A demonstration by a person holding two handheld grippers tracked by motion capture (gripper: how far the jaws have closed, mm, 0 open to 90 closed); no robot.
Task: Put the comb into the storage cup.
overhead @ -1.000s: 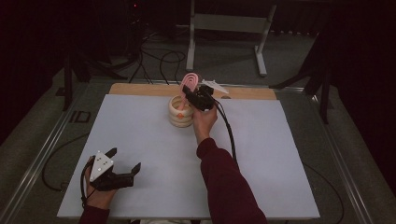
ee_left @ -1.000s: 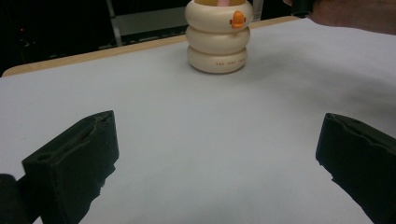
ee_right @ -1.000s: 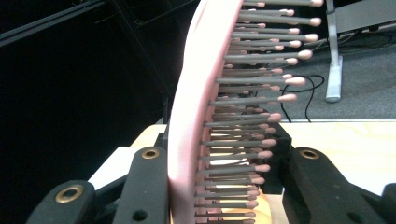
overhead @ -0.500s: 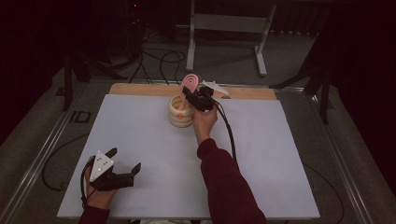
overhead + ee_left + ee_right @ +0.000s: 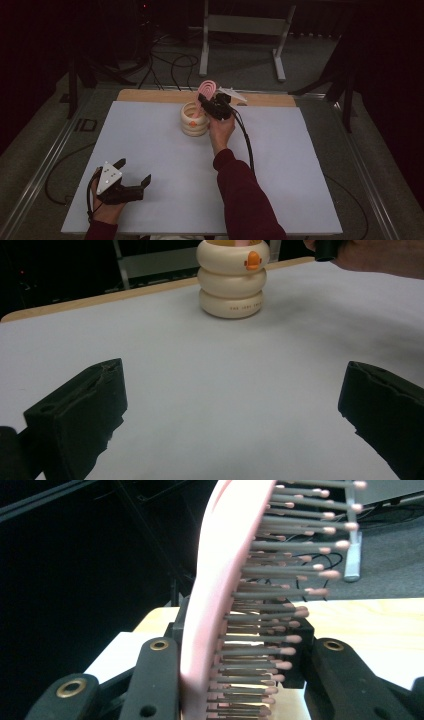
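Observation:
A pink hairbrush [image 5: 206,89] stands upright with its lower end inside a cream holder [image 5: 194,122] made of stacked rings, at the far middle of the white table. My right gripper [image 5: 204,100] is shut on the hairbrush just above the holder's rim. In the right gripper view the jaws press the brush's pink back [image 5: 215,590] on one side and its bristles on the other. My left gripper [image 5: 135,171] rests near the front left corner, open with nothing between its jaws. The left gripper view faces the holder [image 5: 231,280], which bears a small orange mark.
A wooden board [image 5: 150,95] runs along the table's far edge behind the holder. Beyond it a metal stand [image 5: 240,25] and cables lie on the floor. Metal rails [image 5: 50,155] border the white sheet [image 5: 150,140] between the two grippers.

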